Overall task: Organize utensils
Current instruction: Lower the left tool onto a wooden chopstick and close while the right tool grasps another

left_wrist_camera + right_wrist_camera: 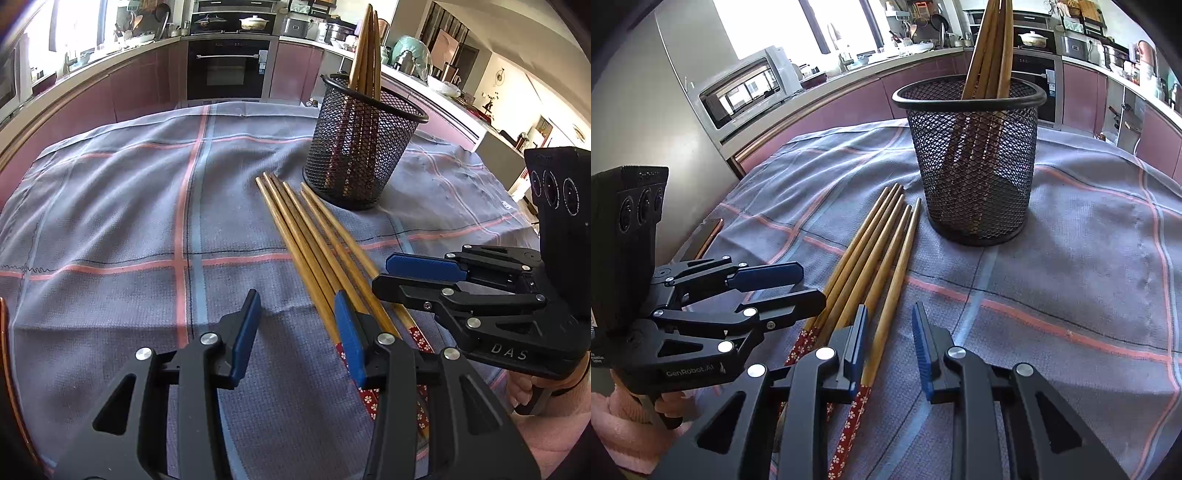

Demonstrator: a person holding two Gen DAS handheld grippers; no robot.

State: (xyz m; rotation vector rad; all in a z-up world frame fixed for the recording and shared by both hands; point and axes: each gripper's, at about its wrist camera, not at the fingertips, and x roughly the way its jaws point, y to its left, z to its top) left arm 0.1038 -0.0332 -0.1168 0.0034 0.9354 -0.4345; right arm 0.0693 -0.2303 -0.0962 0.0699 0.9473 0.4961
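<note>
Room: a kitchen with an oven and pink cabinets behind; I work on a surface (110, 229) under a grey checked cloth (1071, 258).
Chopsticks: five loose chopsticks (879, 266) lie side by side just ahead of both tools, tips toward the mesh holder (971, 158), where others already stand.
Right hand-held gripper (888, 343): jaws partly open, straddling the outermost stick; I see no pad pressing on it, so nothing is held.
Left hand-held gripper (295, 332): partly open and empty, its right finger over the bundle.
Risk: closing off-centre may roll the stick or drag its neighbour along; the two tools sit close and could knock.
Risk at holder: it looks light, so a long stick catching its rim may tip it.
Room: open cloth lies to the left gripper's left and the right gripper's right; the cloth's near edge is just below me.
</note>
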